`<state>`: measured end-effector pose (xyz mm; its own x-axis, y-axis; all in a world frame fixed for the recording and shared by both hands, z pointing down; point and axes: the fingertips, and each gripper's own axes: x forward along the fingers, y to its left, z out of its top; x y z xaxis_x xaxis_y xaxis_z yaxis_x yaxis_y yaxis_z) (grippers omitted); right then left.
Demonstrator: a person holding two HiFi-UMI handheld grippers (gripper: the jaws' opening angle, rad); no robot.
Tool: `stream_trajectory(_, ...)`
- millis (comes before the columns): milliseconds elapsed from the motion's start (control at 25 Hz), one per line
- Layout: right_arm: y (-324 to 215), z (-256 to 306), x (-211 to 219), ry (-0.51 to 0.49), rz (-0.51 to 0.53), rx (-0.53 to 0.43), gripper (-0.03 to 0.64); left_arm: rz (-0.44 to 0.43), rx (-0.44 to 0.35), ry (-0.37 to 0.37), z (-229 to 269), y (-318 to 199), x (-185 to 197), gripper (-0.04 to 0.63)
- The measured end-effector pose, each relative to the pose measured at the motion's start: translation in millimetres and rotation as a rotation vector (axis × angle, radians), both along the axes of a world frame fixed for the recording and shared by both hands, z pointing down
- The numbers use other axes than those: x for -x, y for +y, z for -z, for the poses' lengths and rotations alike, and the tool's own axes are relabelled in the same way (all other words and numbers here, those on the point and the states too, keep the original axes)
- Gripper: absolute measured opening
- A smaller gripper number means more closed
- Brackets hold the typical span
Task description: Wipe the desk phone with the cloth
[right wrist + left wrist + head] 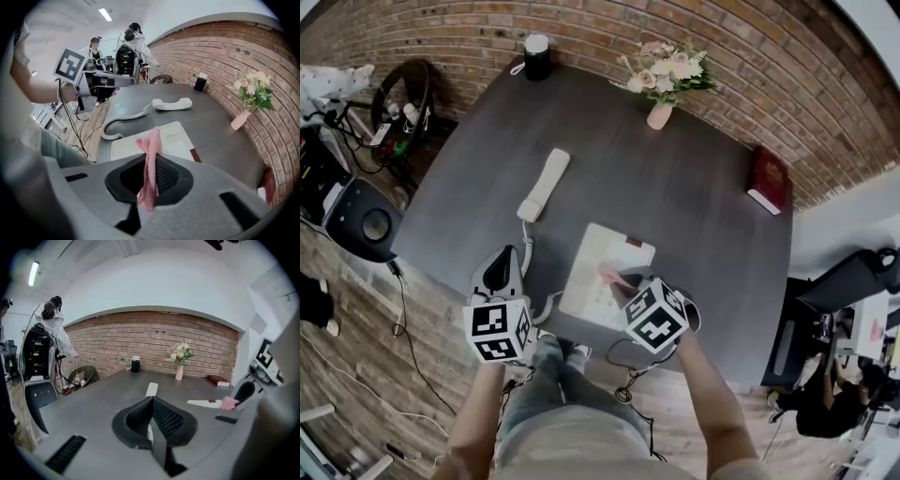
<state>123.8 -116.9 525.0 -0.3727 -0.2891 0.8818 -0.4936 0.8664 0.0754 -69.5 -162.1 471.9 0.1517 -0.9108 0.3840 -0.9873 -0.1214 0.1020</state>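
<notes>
The white desk phone base (598,269) lies near the front edge of the dark table (703,216). Its handset (544,185) lies off the base to the left, joined by a coiled cord (528,255). My right gripper (621,282) is shut on a pink cloth (610,277) over the base's near right part. In the right gripper view the cloth (150,154) hangs pinched between the jaws, above the base (161,138). My left gripper (504,259) hovers left of the base near the cord, its jaws shut with nothing held (151,400).
A vase of flowers (662,82) and a black cylinder (537,56) stand at the table's far edge. A red book (767,180) lies at the right edge. An office chair (366,221) sits left of the table. People stand in the background (129,47).
</notes>
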Motion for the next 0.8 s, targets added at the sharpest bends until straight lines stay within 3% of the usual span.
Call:
stream_trajectory(280,-43.4,8.7,-33.1,0.067,-0.015,-0.065,0.02,-0.034,-0.005,0.008,0.8,-24.2,-27.2,-0.005)
stream_trajectory(800,-75.0,-11.0,-41.4,0.193,0.121,-0.111,0.02,-0.037,0.024,0.021,-12.9,-44.9,-47.3,-0.005)
